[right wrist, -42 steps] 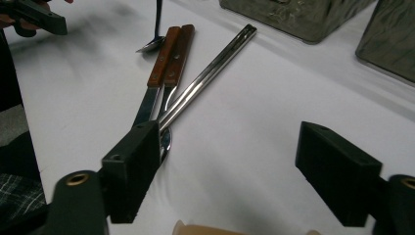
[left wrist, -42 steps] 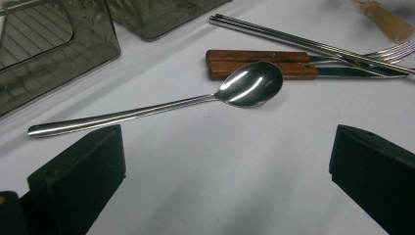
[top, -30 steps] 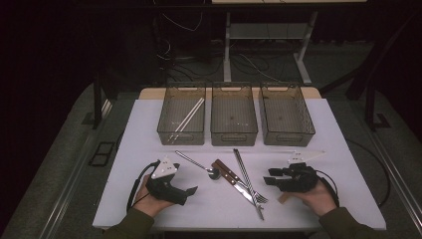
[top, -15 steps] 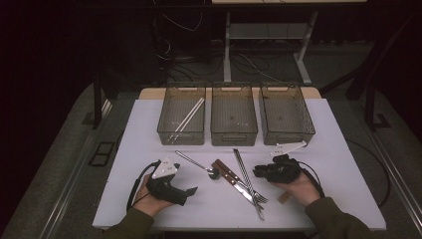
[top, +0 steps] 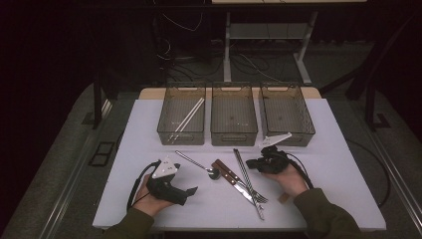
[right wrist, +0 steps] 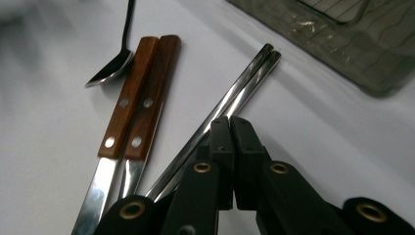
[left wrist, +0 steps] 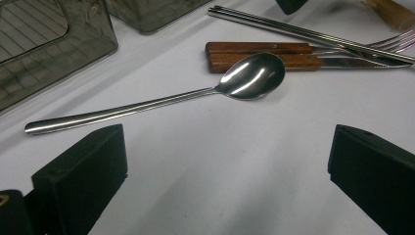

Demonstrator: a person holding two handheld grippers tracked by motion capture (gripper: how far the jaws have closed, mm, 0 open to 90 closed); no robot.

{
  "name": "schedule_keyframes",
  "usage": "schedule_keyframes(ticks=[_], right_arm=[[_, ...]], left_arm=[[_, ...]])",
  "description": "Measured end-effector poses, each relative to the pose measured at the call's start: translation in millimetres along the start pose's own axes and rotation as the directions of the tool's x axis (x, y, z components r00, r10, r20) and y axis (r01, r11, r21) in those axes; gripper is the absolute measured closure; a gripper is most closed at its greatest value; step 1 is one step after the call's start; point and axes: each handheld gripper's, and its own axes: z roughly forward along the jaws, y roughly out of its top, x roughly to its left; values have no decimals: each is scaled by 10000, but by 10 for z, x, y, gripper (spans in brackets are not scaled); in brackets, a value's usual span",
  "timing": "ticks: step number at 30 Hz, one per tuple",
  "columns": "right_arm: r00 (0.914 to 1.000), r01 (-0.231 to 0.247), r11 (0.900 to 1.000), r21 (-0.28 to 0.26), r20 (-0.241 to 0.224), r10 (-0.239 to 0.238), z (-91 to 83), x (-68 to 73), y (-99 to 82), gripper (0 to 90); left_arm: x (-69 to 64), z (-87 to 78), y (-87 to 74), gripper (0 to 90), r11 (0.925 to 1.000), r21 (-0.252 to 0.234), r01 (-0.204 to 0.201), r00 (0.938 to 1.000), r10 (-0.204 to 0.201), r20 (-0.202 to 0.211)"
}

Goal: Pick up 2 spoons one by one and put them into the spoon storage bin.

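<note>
Dim room, lit white table (top: 149,129), glare on spoon (left wrist: 252,74), blurred upper left in right gripper view

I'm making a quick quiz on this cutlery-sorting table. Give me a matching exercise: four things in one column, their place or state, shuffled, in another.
Things:
1. white chopsticks
2. spoon
3. right gripper
4. left gripper

Places or states:
A. jaws wide open, resting on the table
B. bowl next to the wooden handles
C. inside the left bin
D. jaws closed, over the metal chopsticks

Pairs: 1-C, 2-B, 3-D, 4-A
</note>
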Motion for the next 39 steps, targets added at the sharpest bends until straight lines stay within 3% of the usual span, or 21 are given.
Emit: schedule_keyframes(ticks=[10,19,39], right_arm=[[9999,19,9998,212,170,-23,189,10,91,889],[9998,218,9996,199,-51,-218,289,79,148,889],[9990,422,9989,196,-168,-419,371,145,210,900]], left_arm=[[2,-2,0,0,10000,-72,51,10000,-51,-4],[0,-6,2,0,9999,-102,59,10000,-59,0],[2,-10,4,0,10000,-99,12,10000,-12,-16]])
